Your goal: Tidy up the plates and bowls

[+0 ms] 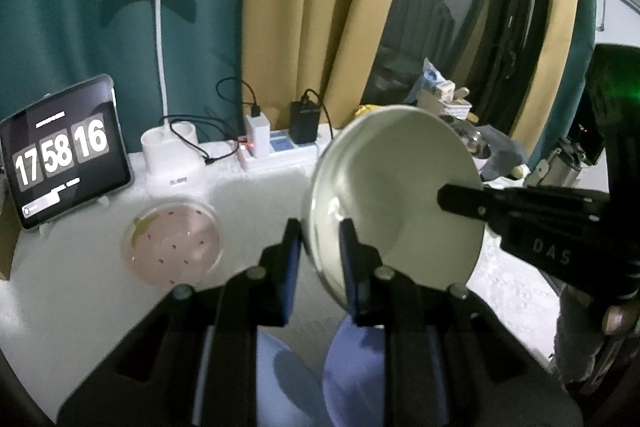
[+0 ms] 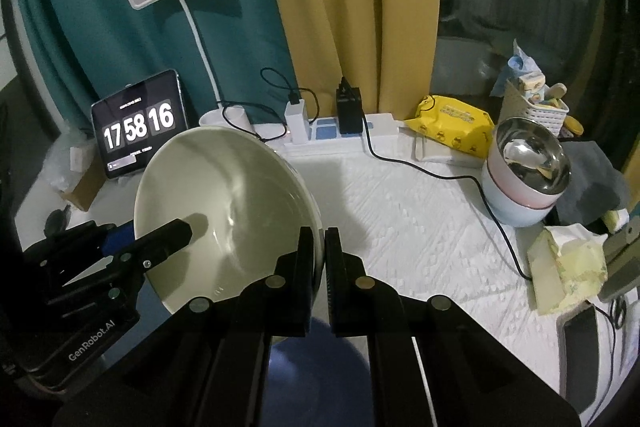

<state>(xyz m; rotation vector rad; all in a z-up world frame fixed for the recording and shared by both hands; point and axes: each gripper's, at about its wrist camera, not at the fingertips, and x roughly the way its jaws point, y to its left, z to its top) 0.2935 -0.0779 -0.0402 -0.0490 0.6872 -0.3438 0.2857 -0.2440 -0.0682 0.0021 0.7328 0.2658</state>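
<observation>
You hold one cream bowl in the air with both claws, above the white table.

The bowl is tilted and empty inside. On the table at the left lies a pink plate with red dots, nothing on it. At the right stands a steel bowl inside stacked pink and pale blue bowls; a spoon lies in it. Your left claw is narrow and pinches the bowl's rim on one side. Your right claw is nearly closed and pinches the opposite rim.
</observation>
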